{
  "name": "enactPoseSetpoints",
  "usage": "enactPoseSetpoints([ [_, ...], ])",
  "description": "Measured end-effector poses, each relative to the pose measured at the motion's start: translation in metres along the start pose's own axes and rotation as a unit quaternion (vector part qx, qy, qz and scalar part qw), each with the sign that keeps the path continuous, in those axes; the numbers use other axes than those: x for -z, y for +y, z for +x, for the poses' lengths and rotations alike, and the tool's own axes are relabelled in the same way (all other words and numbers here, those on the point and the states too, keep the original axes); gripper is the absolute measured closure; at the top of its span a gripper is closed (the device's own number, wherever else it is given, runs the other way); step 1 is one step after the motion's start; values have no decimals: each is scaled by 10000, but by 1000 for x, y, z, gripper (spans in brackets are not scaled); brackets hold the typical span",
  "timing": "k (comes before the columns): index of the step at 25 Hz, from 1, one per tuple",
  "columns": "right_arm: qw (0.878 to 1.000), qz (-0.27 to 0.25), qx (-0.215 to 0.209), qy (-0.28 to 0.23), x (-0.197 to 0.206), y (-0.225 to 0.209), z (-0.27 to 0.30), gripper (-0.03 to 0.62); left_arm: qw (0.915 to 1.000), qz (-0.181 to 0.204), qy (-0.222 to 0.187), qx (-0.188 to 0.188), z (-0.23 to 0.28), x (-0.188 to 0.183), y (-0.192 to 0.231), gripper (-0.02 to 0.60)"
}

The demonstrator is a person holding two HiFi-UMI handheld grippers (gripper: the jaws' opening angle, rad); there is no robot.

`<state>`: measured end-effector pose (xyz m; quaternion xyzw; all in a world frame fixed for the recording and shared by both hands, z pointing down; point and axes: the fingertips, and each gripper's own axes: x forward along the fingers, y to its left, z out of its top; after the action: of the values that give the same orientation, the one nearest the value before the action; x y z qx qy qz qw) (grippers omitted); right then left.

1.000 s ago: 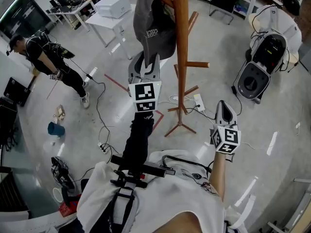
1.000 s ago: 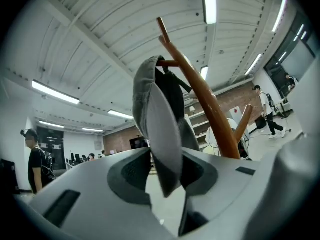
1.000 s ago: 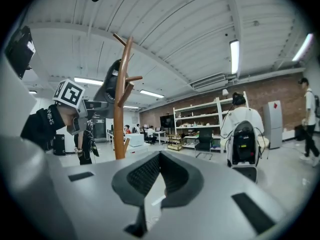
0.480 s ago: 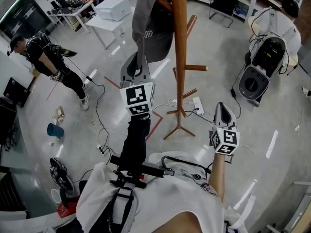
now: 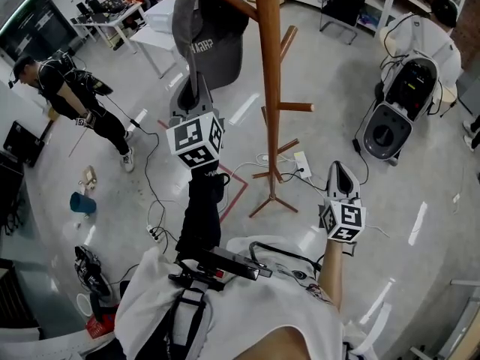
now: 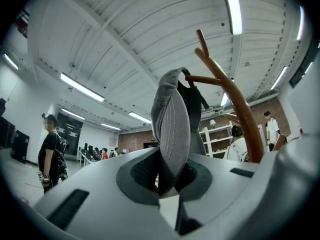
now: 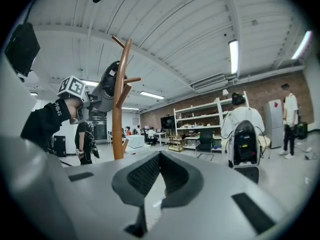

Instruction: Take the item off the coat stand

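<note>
In the head view I see my left gripper (image 5: pixel 192 94) raised to the grey cap (image 5: pixel 206 30), which hangs on an upper peg (image 5: pixel 234 4) of the wooden coat stand (image 5: pixel 268 81); its jaws reach up onto the lower edge of the cap; my right gripper (image 5: pixel 342 175) hangs low and well apart from the stand, over the bare floor (image 5: pixel 420 201). In the left gripper view the jaws are pinched tight on the cap's brim (image 6: pixel 172 134), which stands edge-on between the pads; the crown rises above them, and the back of the cap is looped over a peg of the stand (image 6: pixel 241 119) just to the right. In the right gripper view the jaws are drawn together with nothing between them; beyond them I make out the stand (image 7: pixel 118 124) upright on the left, with the cap (image 7: pixel 109 90) high on it and the left gripper's marker cube (image 7: pixel 73 90) just beside it.
</note>
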<state>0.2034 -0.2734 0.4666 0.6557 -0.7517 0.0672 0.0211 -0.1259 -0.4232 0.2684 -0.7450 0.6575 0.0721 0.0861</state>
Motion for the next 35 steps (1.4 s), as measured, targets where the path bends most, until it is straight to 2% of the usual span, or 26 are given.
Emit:
enactPoseSetpoints([
  [7,10000,41,-21,19,4,-2,2,591,9991,-30,275,-306,-15,27,23,551],
  [14,9997,-29,-234,-66,-6,11,5,591,9980,-39,476,-420,-73,71,32,551],
  [18,9991,-79,-409,-62,-8,20,8,591,9972,-98,655,-358,-109,98,25,551],
  [25,9977,-182,-647,-19,-8,43,7,591,9966,-224,776,-189,-158,117,4,551],
  [35,9979,-230,-599,-72,-12,46,5,591,9962,-231,834,-131,-172,125,-4,551],
])
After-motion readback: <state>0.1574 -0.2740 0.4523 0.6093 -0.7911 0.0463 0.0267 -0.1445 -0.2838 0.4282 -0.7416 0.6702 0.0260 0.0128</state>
